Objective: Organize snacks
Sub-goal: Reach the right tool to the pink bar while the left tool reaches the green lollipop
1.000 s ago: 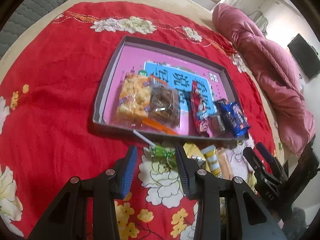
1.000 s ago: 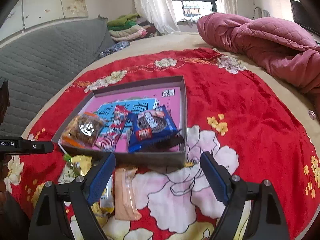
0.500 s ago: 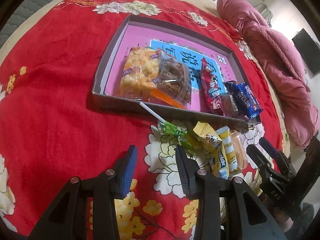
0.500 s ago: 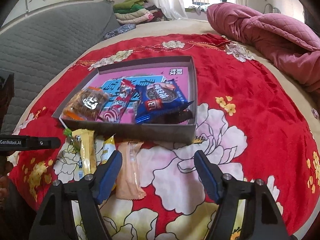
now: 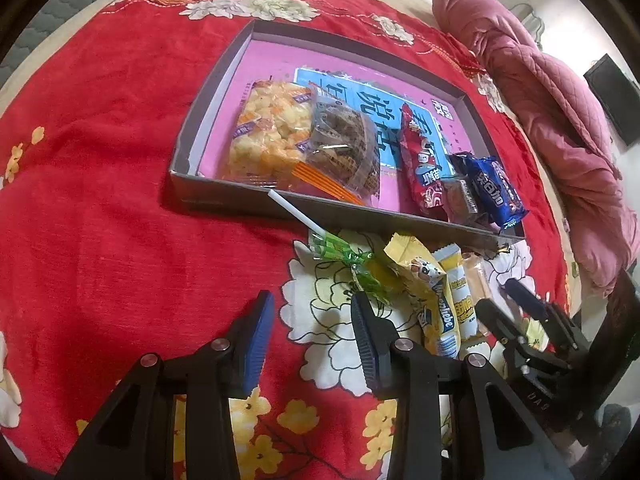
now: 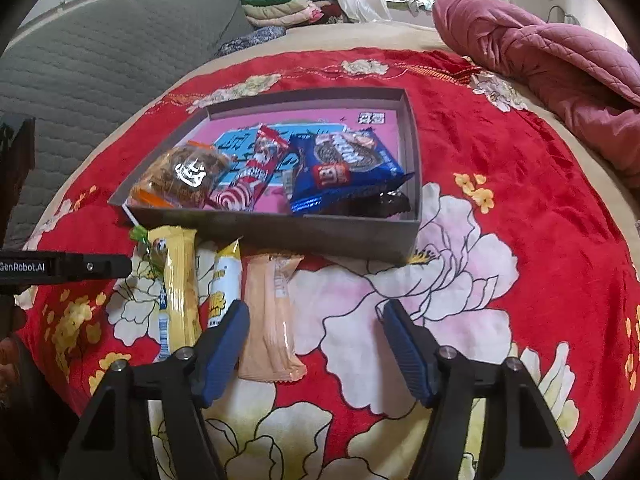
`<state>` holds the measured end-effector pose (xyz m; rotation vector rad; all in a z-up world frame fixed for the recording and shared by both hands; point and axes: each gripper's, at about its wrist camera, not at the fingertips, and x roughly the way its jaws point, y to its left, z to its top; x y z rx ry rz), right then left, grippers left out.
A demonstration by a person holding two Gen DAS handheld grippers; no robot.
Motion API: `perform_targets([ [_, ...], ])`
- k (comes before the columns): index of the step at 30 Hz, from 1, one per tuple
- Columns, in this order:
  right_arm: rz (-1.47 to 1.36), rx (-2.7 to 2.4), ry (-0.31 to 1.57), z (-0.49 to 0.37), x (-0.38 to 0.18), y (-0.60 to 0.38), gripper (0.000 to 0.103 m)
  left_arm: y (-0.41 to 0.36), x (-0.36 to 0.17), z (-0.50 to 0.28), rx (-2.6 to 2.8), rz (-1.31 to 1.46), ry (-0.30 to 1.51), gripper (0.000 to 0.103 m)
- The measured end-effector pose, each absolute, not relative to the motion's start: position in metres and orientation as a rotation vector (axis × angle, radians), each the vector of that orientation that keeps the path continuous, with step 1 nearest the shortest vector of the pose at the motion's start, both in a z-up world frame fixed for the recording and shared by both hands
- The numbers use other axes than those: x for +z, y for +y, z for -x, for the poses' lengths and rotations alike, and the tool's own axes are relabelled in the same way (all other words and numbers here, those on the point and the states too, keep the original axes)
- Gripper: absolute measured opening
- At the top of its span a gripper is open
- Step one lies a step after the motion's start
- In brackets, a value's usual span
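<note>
A grey box [image 5: 224,200] with a pink floor holds a popcorn bag [image 5: 268,136], a brown snack bag [image 5: 340,144], a red wrapper [image 5: 420,164] and a blue cookie pack [image 5: 496,188]. In front of it on the blanket lie a green lollipop [image 5: 336,252], a yellow packet [image 6: 180,292], a yellow-white bar [image 6: 224,284] and a peach packet [image 6: 270,320]. My left gripper [image 5: 311,300] is open and empty, just short of the lollipop. My right gripper [image 6: 315,312] hangs low with its jaws closing. The peach packet lies beside its left finger, not pressed.
A red flowered blanket [image 6: 500,160] covers the bed. A pink quilt [image 6: 540,52] is bunched at the far right, and a grey padded headboard [image 6: 100,60] rises at the left. The left gripper's finger [image 6: 80,268] reaches in from the left in the right wrist view.
Both grippers have sunk toward the loose packets in front of the box. The right gripper's jaws have narrowed. The left gripper's jaws keep the same gap.
</note>
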<state>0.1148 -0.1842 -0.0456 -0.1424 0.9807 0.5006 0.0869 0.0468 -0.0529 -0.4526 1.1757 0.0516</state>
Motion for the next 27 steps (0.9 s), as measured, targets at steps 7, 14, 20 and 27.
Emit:
perform_targets([
  [7, 0.198, 0.552, 0.997, -0.107, -0.052, -0.172, 0.061, 0.04, -0.057, -0.094, 0.039, 0.46, 1.169, 0.04],
  [14, 0.212, 0.576, 0.994, -0.106, -0.055, -0.166, 0.06, 0.035, -0.059, -0.106, 0.017, 0.483, 1.144, 0.04],
  [20, 0.188, 0.596, 1.0, -0.11, -0.056, -0.167, 0.06, 0.033, -0.061, -0.115, -0.004, 0.511, 1.13, 0.041],
  [27, 0.179, 0.615, 0.995, -0.112, -0.058, -0.165, 0.054, 0.029, -0.071, -0.121, -0.007, 0.528, 1.135, 0.041],
])
